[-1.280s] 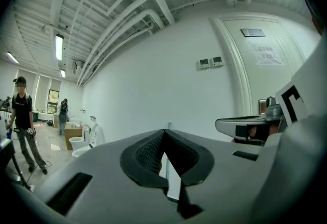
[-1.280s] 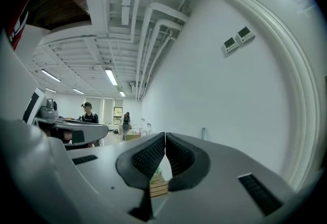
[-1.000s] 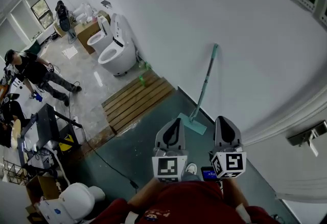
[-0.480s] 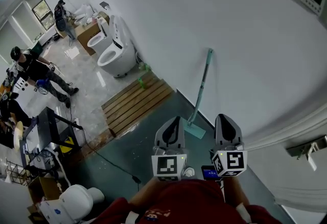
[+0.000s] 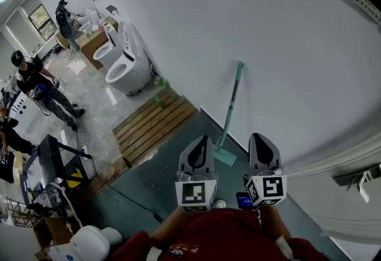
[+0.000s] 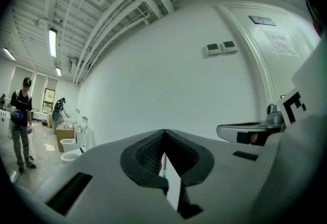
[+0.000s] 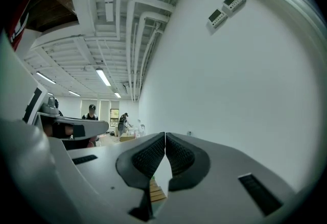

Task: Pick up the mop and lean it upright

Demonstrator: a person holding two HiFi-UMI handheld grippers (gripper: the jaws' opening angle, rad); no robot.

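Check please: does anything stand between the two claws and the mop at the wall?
Nothing visible does. Only bare dark floor lies between the left claw, the right claw and the mop leaning on the wall. The wooden platform lies further left.

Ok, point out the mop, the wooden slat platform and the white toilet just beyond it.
mop (image 5: 231, 105), head view, middle of its teal handle.
wooden slat platform (image 5: 156, 122), head view, centre slats.
toilet (image 5: 124, 71), head view, its white bowl.
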